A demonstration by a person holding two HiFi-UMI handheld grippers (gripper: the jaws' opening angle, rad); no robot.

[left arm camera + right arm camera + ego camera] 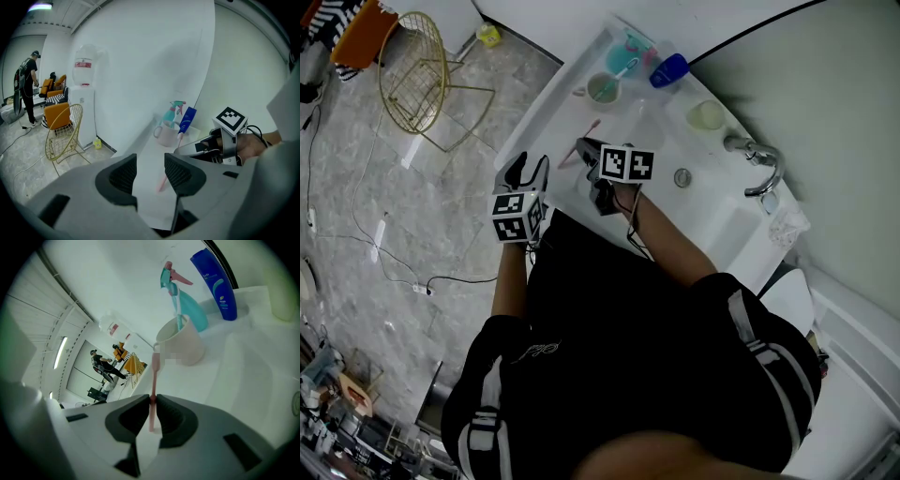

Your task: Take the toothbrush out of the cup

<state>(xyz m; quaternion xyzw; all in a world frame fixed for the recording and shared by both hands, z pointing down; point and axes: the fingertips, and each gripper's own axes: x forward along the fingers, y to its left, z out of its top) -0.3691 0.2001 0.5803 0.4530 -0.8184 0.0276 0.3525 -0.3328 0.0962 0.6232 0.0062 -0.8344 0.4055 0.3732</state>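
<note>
A pale pink cup (603,89) stands on the white counter (551,103) with a teal toothbrush (177,310) upright in it. My right gripper (153,405) is shut on a pink toothbrush (153,378), which is out of the cup (180,345) and points towards it. In the head view this pink toothbrush (579,145) lies slanted low over the counter, short of the cup, at the tip of the right gripper (587,150). My left gripper (150,174) is open with nothing in it. It hangs at the counter's near edge, left of the right gripper (187,149).
A teal spray bottle (637,47) and a blue bottle (668,70) stand behind the cup. Right of them are a yellowish cup (706,114), the basin's drain (682,176) and a chrome tap (759,169). A gold wire chair (417,70) stands on the floor at the left.
</note>
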